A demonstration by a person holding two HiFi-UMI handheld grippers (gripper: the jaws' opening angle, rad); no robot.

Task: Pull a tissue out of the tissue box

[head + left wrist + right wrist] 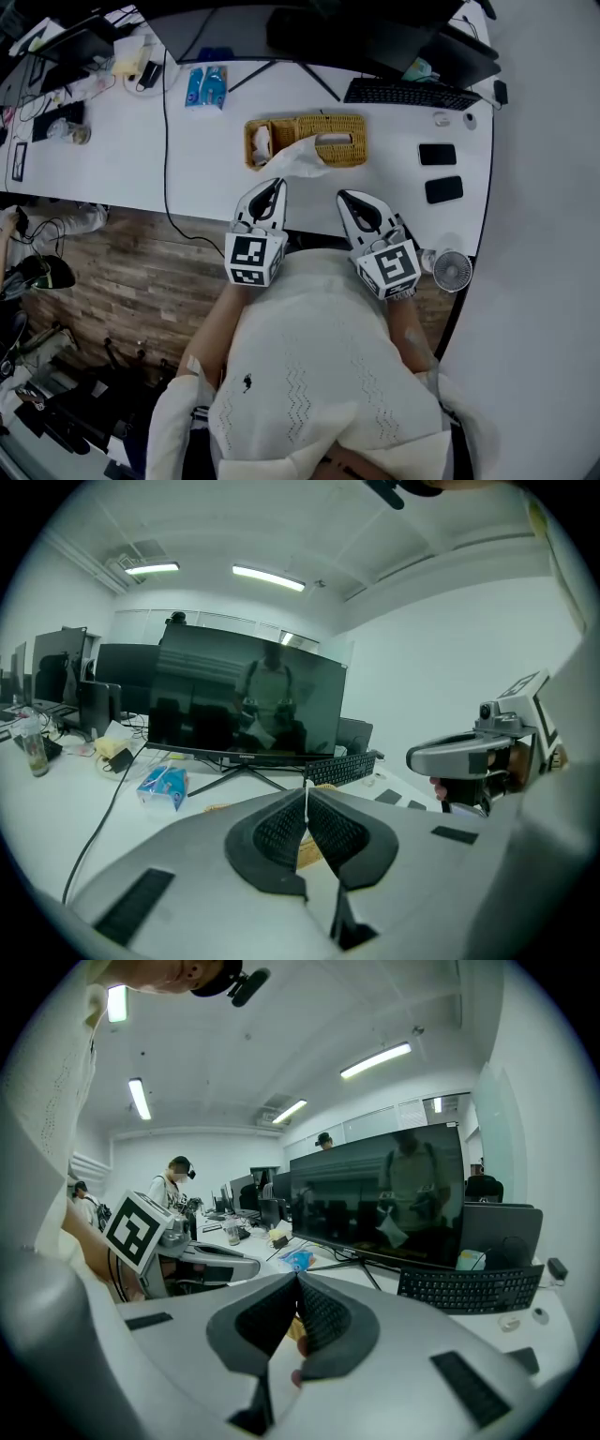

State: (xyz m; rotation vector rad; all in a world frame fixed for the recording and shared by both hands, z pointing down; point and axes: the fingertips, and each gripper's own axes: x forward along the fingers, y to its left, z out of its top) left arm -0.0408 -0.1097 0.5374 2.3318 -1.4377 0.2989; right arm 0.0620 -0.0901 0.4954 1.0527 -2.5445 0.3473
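- Head view: the left gripper (pixel 277 184) and right gripper (pixel 344 197) are held side by side in front of the person's chest, both pointing at the white desk (pixel 206 159). A tissue (pixel 302 157) stretches from the woven tissue box (pixel 342 125) on the desk to the left gripper's tips.
- Left gripper view: the jaws are pressed together on a thin white edge of tissue (pixel 306 797).
- Right gripper view: the jaws are closed, pad against pad, tilted slightly downward.
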